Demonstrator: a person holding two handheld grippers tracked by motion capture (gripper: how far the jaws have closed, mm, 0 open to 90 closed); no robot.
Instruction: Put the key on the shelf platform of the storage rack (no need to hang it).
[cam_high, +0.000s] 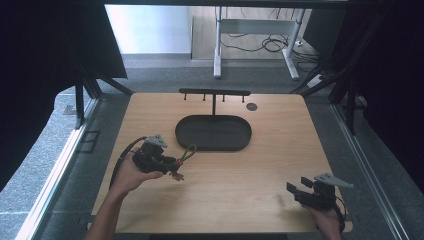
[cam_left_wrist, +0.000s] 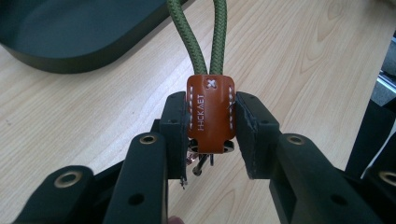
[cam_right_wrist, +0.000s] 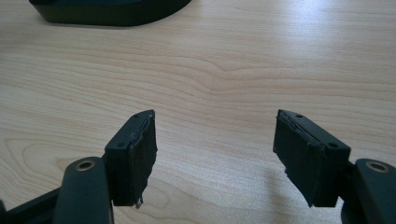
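At 8 o'clock of tray (cam_high: 213, 132) | left gripper (cam_left_wrist: 211, 122) is clamping key fob (cam_left_wrist: 210, 119) | keeping loop (cam_left_wrist: 201, 32) free for rack (cam_high: 214, 92) | right gripper (cam_right_wrist: 215, 156) is idling, fingers apart.

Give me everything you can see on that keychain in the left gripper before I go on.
The keychain has a brown leather-looking tab with white stitching, a stitched cross and printed lettering. A doubled olive-green braided cord loop runs out of the tab's far end; small metal parts hang at its near end, too dark to identify. The left gripper is shut on the tab, one pad on each side edge. In the high view it hangs over the wooden table, close to the dark oval tray.
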